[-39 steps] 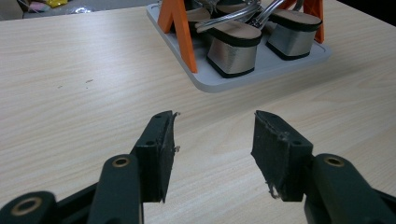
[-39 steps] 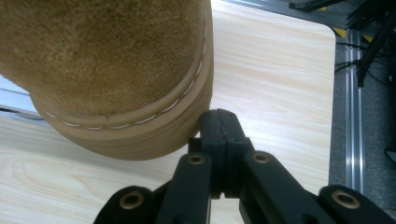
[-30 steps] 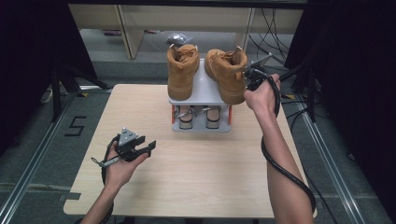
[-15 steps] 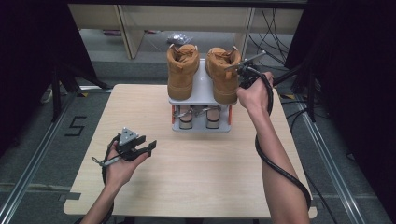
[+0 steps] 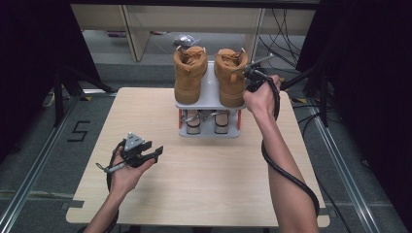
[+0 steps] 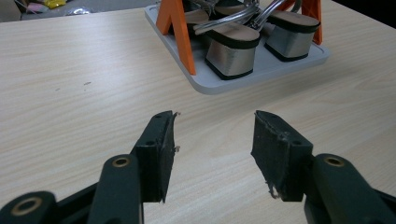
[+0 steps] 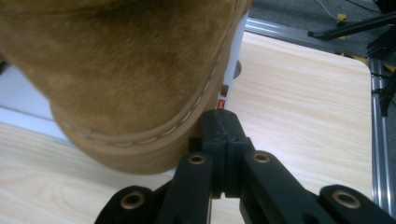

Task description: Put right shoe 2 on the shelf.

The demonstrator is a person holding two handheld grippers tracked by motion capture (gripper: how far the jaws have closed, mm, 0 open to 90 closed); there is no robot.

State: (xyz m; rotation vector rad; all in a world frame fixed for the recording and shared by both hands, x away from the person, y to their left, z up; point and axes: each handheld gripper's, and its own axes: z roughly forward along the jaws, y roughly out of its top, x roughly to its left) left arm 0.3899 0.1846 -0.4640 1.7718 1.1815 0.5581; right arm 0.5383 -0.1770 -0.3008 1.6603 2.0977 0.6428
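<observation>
Closed right gripper, jaws pressed together empty, against right suede boot sole atop grey rack. Left gripper gaping before rack; block-heeled sandals visible beneath.

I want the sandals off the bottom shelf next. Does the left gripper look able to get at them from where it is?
Probably yes. The left gripper is open and faces the sandals across bare table; only the rack's orange leg stands beside the nearer one.
</observation>
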